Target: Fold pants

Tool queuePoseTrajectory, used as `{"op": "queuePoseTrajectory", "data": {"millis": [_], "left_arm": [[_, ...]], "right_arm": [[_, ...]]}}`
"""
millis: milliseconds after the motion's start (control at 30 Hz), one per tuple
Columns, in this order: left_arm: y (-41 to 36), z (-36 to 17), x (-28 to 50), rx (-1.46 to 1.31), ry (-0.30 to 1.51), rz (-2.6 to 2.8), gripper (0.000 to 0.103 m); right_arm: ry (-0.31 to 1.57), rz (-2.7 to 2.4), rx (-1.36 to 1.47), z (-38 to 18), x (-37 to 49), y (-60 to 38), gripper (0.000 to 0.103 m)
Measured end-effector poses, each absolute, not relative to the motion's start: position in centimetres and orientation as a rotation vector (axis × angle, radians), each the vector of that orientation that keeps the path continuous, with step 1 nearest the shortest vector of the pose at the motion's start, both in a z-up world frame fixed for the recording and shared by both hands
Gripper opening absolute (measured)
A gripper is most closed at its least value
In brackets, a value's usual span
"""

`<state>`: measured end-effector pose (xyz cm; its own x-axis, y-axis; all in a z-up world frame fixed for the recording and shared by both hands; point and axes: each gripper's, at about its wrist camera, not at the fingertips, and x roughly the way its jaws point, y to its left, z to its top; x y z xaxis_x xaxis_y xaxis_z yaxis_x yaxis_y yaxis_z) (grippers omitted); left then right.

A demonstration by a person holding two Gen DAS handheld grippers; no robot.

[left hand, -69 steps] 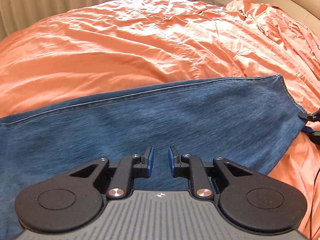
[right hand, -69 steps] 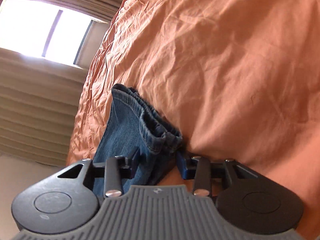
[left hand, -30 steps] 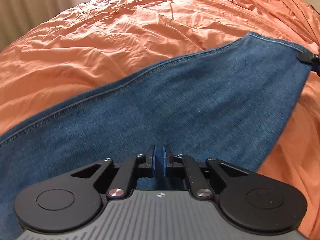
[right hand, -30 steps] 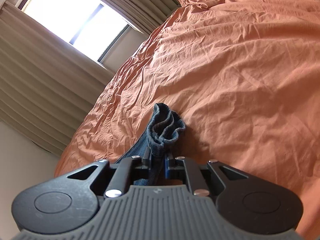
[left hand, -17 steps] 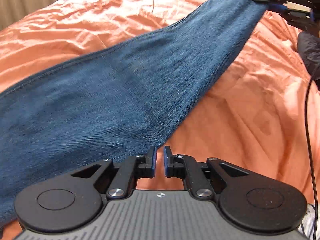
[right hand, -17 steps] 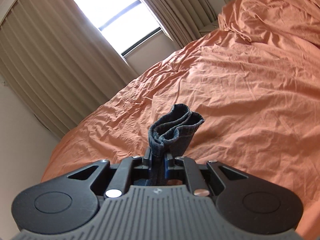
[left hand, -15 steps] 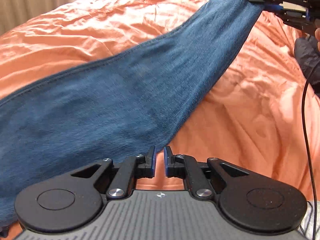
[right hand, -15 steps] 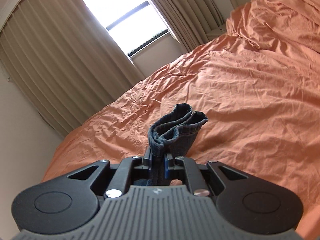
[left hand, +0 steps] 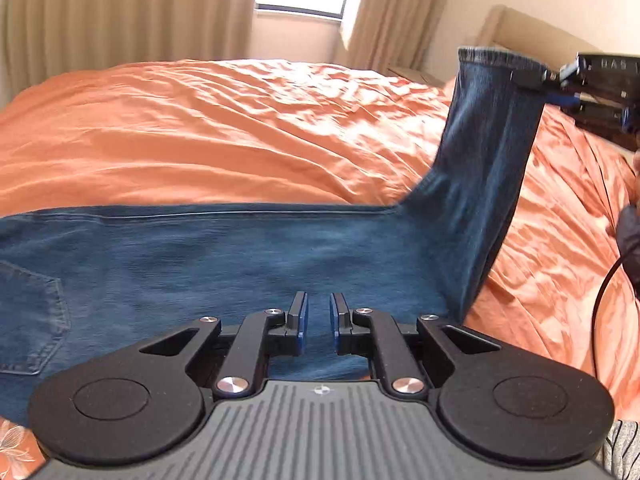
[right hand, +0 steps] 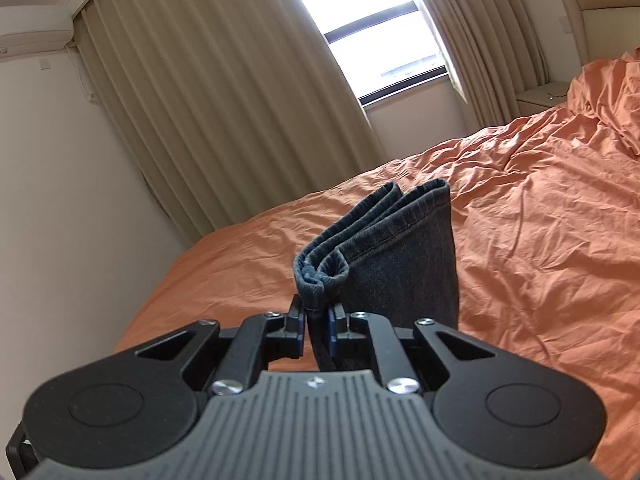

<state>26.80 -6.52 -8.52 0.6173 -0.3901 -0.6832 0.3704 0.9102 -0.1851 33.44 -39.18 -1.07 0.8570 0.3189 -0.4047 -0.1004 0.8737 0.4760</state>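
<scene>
While right gripper fingers pinch the jeans hem aloft, left gripper fingers have just parted slightly, empty.

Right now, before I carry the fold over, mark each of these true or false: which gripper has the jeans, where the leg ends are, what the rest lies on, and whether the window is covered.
1. The right gripper is shut on the hem ends of the jeans. True.
2. The left gripper is clamped on denim. False: its jaws have just been opening, with a gap and no cloth between them.
3. The leg ends lie flat on the bed. False: they are lifted well above the orange bedspread.
4. The seat end, with its back pocket, rests on the bedspread. True.
5. The curtains fully cover the window. False: a bright strip of window shows between them.
</scene>
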Motion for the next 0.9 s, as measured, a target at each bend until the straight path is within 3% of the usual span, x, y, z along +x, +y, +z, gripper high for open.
{"op": "queuePoseTrajectory", "data": {"millis": [133,467,567,667,800,900], "left_arm": [[-2.9,-8.8,26.8,-0.074,0.782,-0.403,0.014],[3.4,-12.4,27.0,-0.174,0.854,-0.355,0.018],[4.2,-13.1,27.4,-0.225,0.867,-0.368,0.028],[4.3,-13.7,28.1,-0.284,0.885,-0.391,0.032],[3.7,-14.1,29.9,-0.372,0.879,-0.419,0.042],[2.9,-14.3,31.7,-0.44,0.858,-0.426,0.047]], "right_arm": [[0.55,0.288,0.44,-4.2,34.7,-32.9,0.006],[0.881,0.357,0.256,-19.0,34.4,-20.3,0.008],[0.888,0.379,0.273,-20.0,34.5,-20.6,0.021],[0.89,0.426,0.287,-19.6,35.0,-21.1,0.035],[0.823,0.443,0.311,-17.6,33.9,-23.2,0.047],[0.731,0.384,0.285,-16.2,33.5,-25.6,0.049]]}}
